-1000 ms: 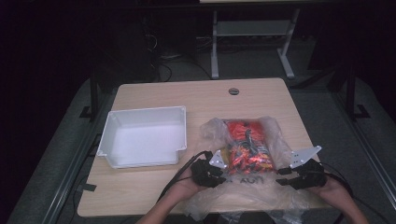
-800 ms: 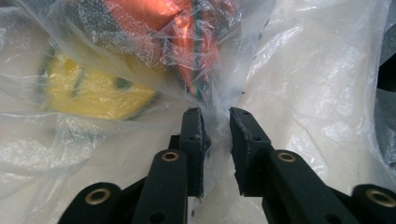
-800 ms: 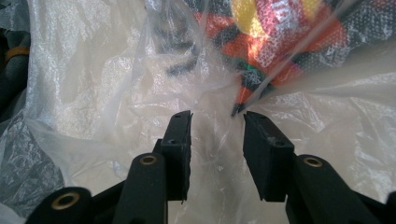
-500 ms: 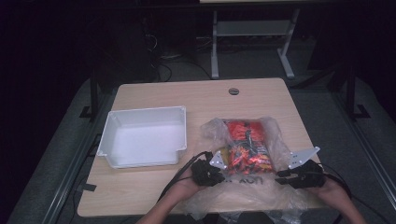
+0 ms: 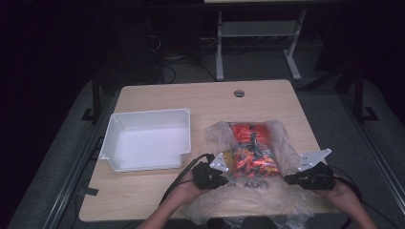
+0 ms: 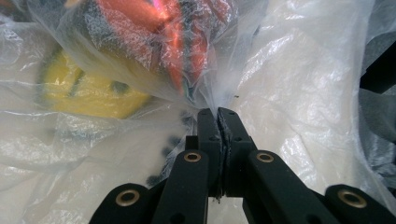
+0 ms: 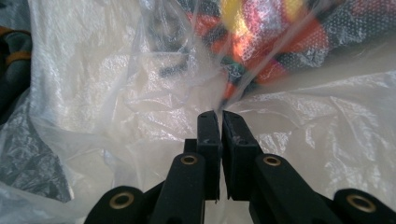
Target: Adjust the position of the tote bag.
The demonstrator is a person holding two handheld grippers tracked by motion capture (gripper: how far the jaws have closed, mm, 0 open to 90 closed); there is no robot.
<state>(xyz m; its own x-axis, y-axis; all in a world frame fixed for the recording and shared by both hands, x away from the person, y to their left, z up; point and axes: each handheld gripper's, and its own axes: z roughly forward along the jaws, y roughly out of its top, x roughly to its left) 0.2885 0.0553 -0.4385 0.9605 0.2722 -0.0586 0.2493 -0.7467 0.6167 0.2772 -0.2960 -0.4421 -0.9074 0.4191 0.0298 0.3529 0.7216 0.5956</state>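
Plastic bag (image 5: pixel 253 157) full of orange and red pieces lies on the table (image 5: pixel 210 98) in the high view, at 3 o'clock from the white tray (image 5: pixel 148 143). Left gripper (image 5: pixel 224 180) sits at the bag's 8 o'clock, right gripper (image 5: pixel 289 179) at its 4 o'clock. In the left gripper view, the jaws have just been closing and pinch the bag's film. In the right gripper view, the jaws likewise have just closed on film.

The tray (image 5: pixel 145 139) lies on the tabletop (image 5: pixel 200 98), left of the bag (image 5: pixel 253 157). At the bag's near edge, the left tool (image 5: pixel 224 180) sits on its tray side and the right tool (image 5: pixel 288 180) on its far side.
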